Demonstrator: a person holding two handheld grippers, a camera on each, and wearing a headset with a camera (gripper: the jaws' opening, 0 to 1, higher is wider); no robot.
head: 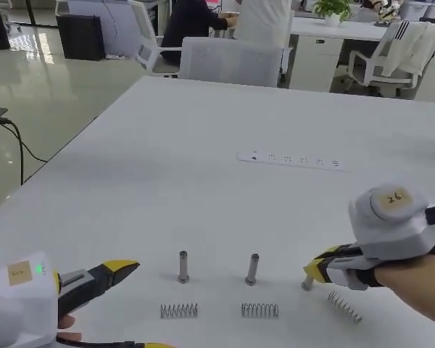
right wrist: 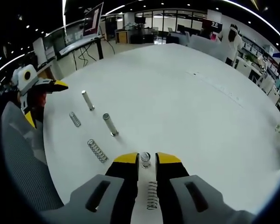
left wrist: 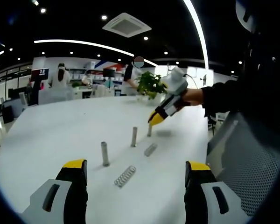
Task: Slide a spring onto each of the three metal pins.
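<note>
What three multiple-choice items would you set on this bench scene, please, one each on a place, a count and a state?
1. Which pin, in the head view, is the right gripper at?
A. the leftmost pin
B. the middle pin
C. the rightmost pin

2. How many springs lie flat on the table?
A. one
B. two
C. three

3. How do the left gripper's jaws stand?
A. wide apart
B. shut on a spring
C. shut on a pin

Answers:
1. C: its yellow tips flank that pin's top in the right gripper view.
2. C: three lie in a row near the pins, and none is on a pin.
3. A: a broad gap shows between them in the left gripper view.
</note>
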